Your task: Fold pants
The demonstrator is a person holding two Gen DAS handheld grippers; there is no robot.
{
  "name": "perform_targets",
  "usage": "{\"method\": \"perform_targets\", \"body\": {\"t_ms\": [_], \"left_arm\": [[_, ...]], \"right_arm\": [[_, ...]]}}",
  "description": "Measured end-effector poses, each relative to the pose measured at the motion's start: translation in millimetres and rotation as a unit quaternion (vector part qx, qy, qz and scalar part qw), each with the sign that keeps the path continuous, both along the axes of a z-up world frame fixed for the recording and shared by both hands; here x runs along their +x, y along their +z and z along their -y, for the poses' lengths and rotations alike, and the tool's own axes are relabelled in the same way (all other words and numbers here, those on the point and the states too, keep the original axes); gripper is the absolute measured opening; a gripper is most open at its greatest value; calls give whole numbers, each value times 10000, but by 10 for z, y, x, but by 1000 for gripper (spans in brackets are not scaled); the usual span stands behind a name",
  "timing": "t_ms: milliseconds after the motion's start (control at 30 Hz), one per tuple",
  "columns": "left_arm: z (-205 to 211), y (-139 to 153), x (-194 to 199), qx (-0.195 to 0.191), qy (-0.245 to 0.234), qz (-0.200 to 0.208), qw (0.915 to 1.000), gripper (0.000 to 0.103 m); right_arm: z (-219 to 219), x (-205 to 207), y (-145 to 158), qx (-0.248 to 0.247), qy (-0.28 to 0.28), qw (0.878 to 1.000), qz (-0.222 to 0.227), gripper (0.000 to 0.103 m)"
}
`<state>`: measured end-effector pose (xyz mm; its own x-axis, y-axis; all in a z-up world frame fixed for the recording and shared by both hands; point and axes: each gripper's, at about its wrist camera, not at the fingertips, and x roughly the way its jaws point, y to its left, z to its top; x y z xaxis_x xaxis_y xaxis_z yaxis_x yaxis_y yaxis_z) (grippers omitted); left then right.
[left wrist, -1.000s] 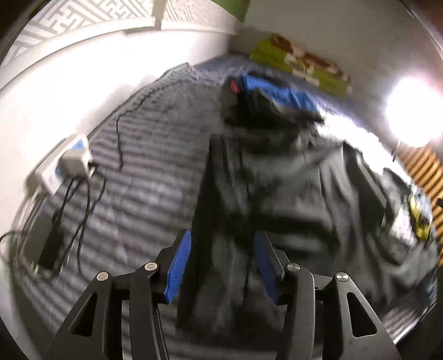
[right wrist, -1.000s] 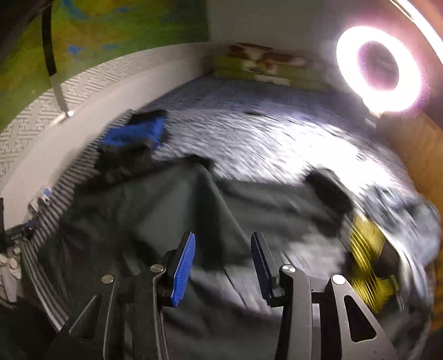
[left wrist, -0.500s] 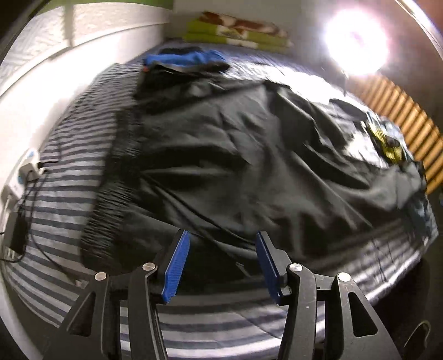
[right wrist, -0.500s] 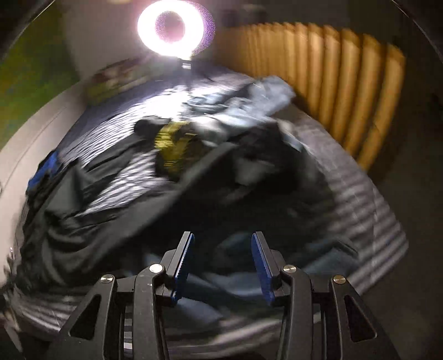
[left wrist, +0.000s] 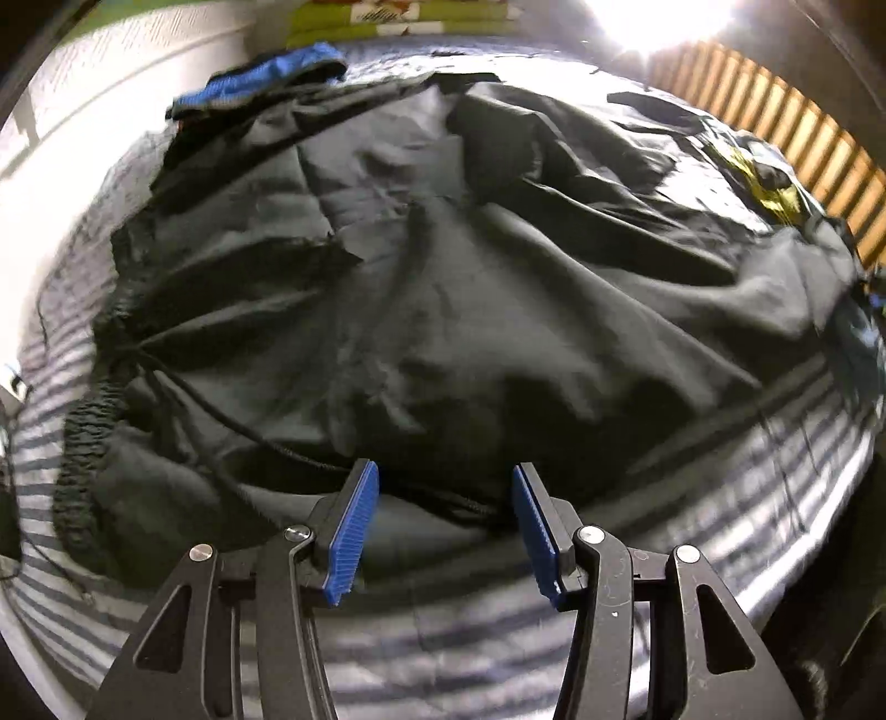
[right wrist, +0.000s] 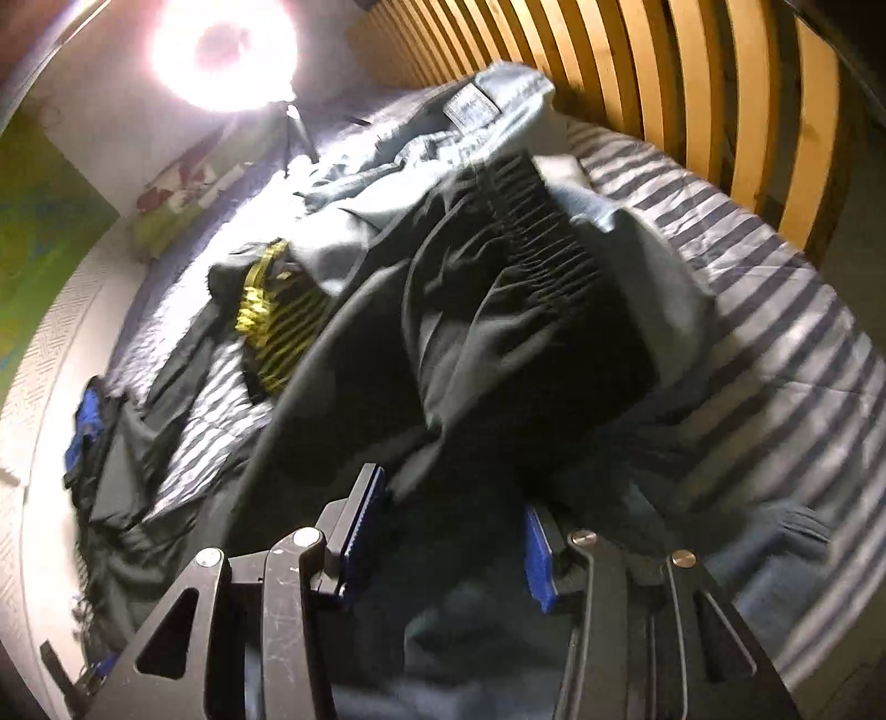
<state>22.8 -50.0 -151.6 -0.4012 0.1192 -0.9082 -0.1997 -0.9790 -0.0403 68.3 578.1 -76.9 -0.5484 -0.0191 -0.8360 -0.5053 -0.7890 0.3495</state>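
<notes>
Across the striped bed (left wrist: pixel 637 626), the black pants (left wrist: pixel 443 288) lie spread and rumpled, filling the left view from 9 to 3 o'clock, with the gathered waistband (left wrist: pixel 83 443) at 8 o'clock and its drawcord (left wrist: pixel 232 426) trailing toward 6. The step in hand appears to be reaching for grip points. Bring each gripper down onto a single edge, not a bunched ridge, and keep the drawcord out from under the fold.

The left gripper (left wrist: pixel 446 518) hangs over the near hem, fingers (left wrist: pixel 354 531) moderately apart with nothing clamped. The right gripper (right wrist: pixel 451 540) has its jaws opening, dark cloth lying between and below them; no pinch is evident.

Limits of view: motion blur softens both pictures. In the right view, the dark garments overlap pale blue cloth (right wrist: pixel 498 94) at 12 o'clock, so which folds belong to the pants cannot be told. The ring light (right wrist: pixel 221 52) glares out the far wall.
</notes>
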Motion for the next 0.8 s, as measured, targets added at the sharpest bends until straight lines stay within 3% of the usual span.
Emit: {"method": "perform_targets", "body": {"t_ms": [33, 100, 133, 300, 433, 500, 533, 567, 700, 800], "left_arm": [[31, -2, -73, 37, 78, 3, 10000, 49], [70, 17, -200, -9, 215, -19, 9998, 25], [96, 66, -277, -42, 326, -80, 9994, 22], [250, 313, -434, -19, 515, -368, 9980, 12], [386, 529, -370, -167, 458, -607, 9970, 12], [546, 613, -266, -156, 560, -687, 9959, 22], [683, 661, -202, -125, 708, -720, 9948, 33], [864, 694, -173, -105, 937, -731, 9929, 40], [1540, 754, 47, -82, 1663, -735, 9833, 45], [2023, 651, 223, -410, 2036, -576, 9765, 47]], "right_arm": [[-1, -47, -16, 19, -122, 9999, 13, 38], [-17, -73, 50, 112, -292, 9995, -43, 12], [-15, -71, 107, 134, -276, 9995, -61, 5], [116, 126, 766, 582, 29, 9963, -637, 2], [178, 327, 1356, 697, 138, 9901, -1213, 2], [245, 383, 1562, 851, 212, 9871, -1343, 2], [288, 383, 1614, 966, 261, 9860, -1335, 2], [317, 379, 1651, 1088, 295, 9850, -1303, 2], [367, 263, 1632, 1197, 311, 9852, -1184, 2], [352, 166, 1523, 1201, 253, 9868, -1061, 2]]}}
